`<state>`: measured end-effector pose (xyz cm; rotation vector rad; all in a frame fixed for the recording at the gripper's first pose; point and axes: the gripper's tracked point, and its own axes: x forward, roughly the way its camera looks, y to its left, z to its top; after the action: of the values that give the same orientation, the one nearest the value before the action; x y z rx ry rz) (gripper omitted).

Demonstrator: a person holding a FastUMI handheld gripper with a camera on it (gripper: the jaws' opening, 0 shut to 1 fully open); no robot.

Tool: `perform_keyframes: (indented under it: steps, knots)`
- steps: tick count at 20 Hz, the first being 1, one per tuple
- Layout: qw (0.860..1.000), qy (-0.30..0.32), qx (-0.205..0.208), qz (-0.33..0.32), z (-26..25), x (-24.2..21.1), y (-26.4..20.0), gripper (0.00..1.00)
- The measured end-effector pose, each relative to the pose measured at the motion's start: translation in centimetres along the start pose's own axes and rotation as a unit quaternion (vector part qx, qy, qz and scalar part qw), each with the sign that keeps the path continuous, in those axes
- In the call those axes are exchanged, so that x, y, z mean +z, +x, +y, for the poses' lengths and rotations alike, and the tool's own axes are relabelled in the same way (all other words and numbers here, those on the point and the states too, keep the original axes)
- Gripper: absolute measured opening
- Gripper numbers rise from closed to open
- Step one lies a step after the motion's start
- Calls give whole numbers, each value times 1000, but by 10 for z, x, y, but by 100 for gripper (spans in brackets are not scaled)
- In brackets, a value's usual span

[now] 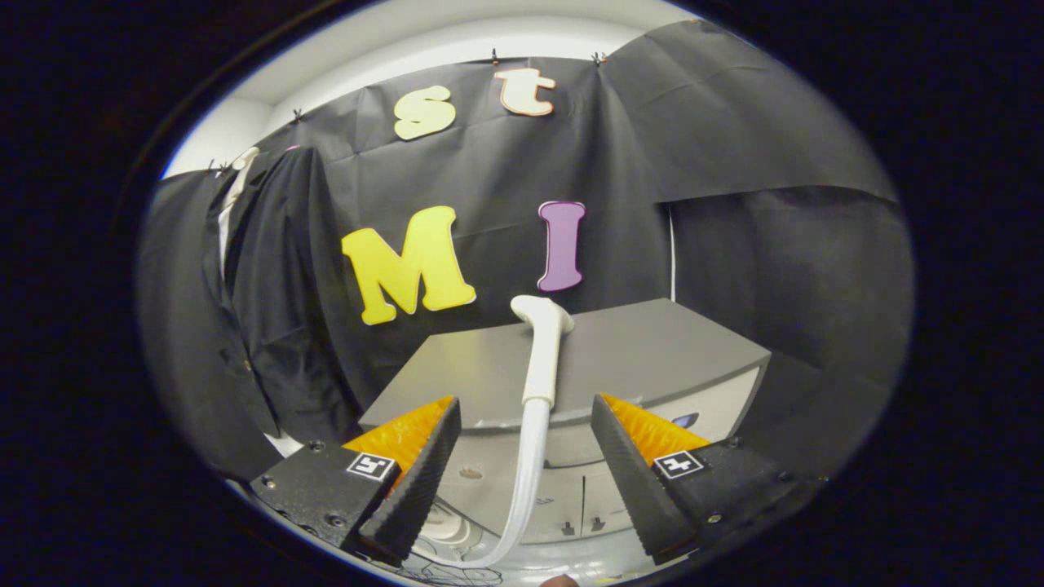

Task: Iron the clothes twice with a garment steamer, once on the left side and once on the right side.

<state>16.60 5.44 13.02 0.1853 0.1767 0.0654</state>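
Grey cabinet [652, 342] ahead — steamer [540, 359] upright between parted fingers [424, 465].

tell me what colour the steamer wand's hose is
White, like the white plastic steamer wand itself; clearest in the gripper view, between the open fingers.

A staged recording booth, not a lived-in room: black cloth wall [506, 179] pinned up with small clips along a pale ceiling [457, 33] at the top of the frame. Dark jacket [269, 310] hung at left, grey cabinet [620, 359] at centre, a steamer head [542, 342] with its hose above it.
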Motion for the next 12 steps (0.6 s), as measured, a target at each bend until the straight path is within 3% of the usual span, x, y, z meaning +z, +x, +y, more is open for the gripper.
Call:
perform_keyframes:
  steps: [4,12]
  knots:
    - [999,18,6,43,-5,23,48,100]
    - [984,45,-13,171,-18,23,133,97]
